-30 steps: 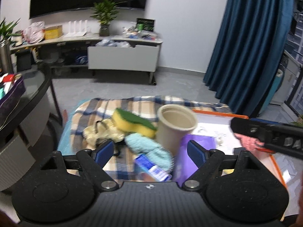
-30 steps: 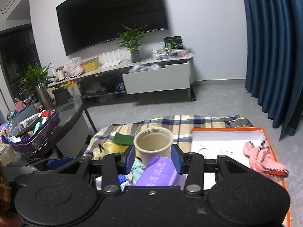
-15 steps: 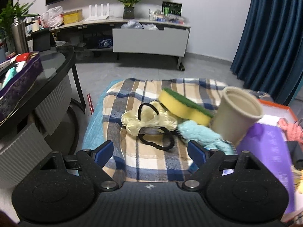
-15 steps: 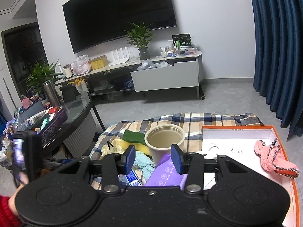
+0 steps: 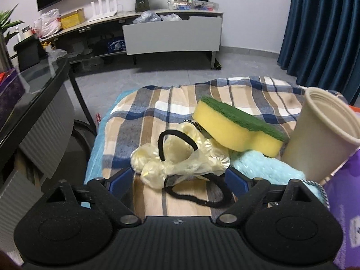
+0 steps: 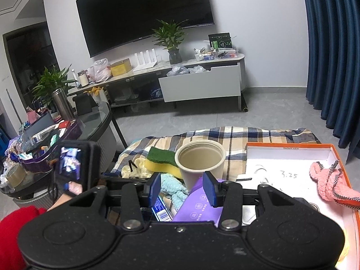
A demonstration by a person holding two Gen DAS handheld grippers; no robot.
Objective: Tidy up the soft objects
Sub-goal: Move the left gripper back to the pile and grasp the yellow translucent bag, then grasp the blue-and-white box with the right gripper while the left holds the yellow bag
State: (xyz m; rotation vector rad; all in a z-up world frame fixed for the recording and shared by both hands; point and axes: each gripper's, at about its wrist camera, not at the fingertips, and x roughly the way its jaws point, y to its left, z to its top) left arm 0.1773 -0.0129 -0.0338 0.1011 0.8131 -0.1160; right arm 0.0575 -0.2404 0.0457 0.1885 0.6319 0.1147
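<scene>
My left gripper [image 5: 178, 177] is open, its blue pads on either side of a pale yellow scrunchie [image 5: 180, 155] with a black hair band [image 5: 198, 193] looped through it on the plaid cloth [image 5: 146, 114]. A yellow-green sponge [image 5: 236, 128] leans just behind, over a light blue fuzzy cloth [image 5: 265, 166]. My right gripper [image 6: 183, 185] is open and empty, held above the pile near a beige paper cup [image 6: 200, 162]. A pink fuzzy cloth [image 6: 330, 184] lies in the white, orange-rimmed box [image 6: 290, 159] at the right.
A purple pack [image 6: 198, 207] and a small blue box [image 6: 160, 209] lie by the cup. A glass table [image 6: 94, 121] with clutter stands at the left. Blue curtains [image 6: 333, 56] hang at the right. A TV cabinet [image 6: 198, 83] stands across the grey floor.
My left gripper has swung left and down from beside the cup to straddle the yellow scrunchie. My right gripper has risen a little and stays open.
</scene>
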